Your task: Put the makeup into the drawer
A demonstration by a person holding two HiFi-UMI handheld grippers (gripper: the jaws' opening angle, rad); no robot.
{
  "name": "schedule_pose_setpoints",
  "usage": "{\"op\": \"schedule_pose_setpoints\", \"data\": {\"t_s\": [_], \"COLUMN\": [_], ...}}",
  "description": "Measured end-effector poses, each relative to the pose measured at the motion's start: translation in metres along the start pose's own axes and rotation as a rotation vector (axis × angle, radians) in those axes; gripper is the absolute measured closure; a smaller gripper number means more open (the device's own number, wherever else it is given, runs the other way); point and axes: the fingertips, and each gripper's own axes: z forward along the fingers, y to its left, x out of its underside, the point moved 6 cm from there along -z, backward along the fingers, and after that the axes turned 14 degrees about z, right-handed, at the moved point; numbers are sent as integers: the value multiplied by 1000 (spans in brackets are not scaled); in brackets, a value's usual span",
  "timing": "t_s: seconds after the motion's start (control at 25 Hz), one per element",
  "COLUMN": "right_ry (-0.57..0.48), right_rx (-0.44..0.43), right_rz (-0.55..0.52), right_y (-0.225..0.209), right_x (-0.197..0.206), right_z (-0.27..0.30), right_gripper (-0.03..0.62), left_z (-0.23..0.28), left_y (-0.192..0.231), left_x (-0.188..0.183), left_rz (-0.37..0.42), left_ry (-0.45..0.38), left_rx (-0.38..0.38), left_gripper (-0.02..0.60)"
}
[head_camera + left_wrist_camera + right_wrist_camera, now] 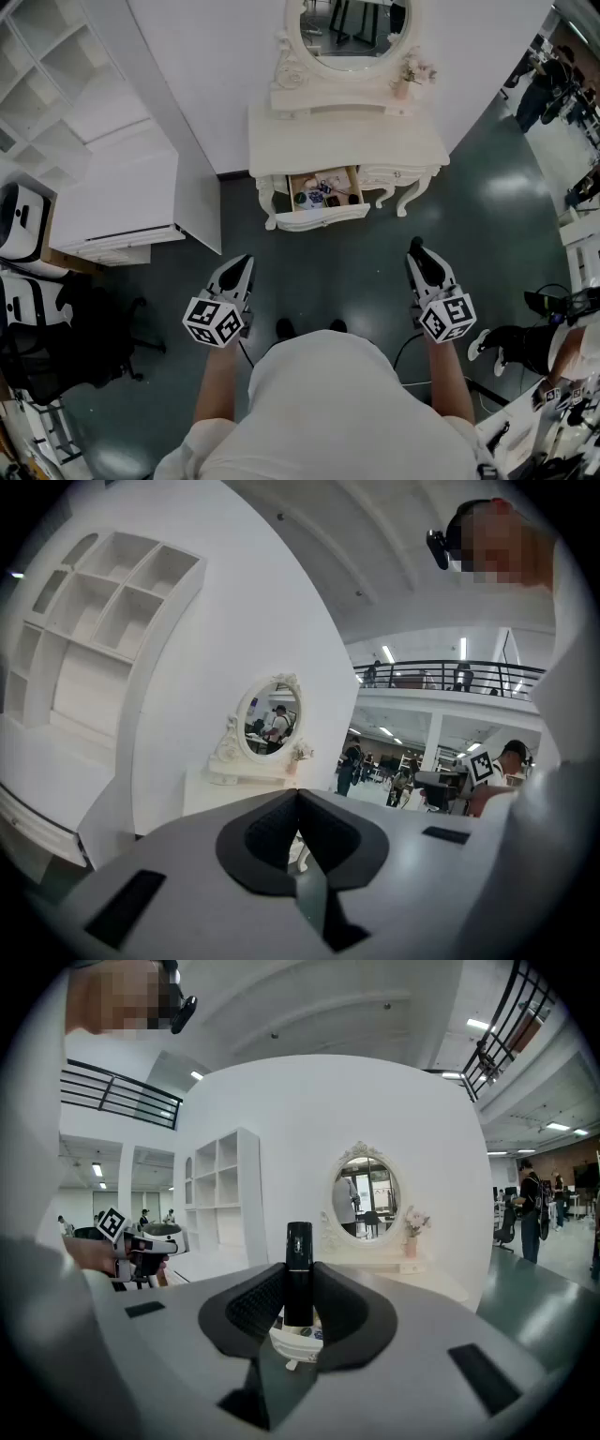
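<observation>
A white vanity table (347,141) with an oval mirror (352,33) stands ahead of me against the wall. Its drawer (319,217) is pulled open, and several small makeup items lie inside. My right gripper (417,251) is held in the air short of the table and is shut on a black makeup tube (299,1255), which stands upright between the pads. In the right gripper view the open drawer (298,1337) shows just below the tube. My left gripper (242,265) hovers at the same distance from the table, with its jaws (297,797) shut and nothing between them.
A white shelf unit and cabinet (103,187) stand to the left of the vanity. A black office chair (66,347) sits at the near left. A small pink flower vase (405,80) is on the vanity top. Cables and dark gear (525,342) lie at the right.
</observation>
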Motion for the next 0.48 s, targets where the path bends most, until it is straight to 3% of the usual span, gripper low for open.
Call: {"op": "schedule_pose_setpoints", "data": {"t_s": [0.48], "right_ry": [-23], "right_rx": [24], "right_rz": [23], "right_y": [10], "right_x": [-2], "right_z": [7], "right_gripper": [487], "left_z": [8], "left_y": [22], "left_x": [-1], "left_rz": [21], "left_ry": [5], "left_rx": [36], "left_gripper": [565]}}
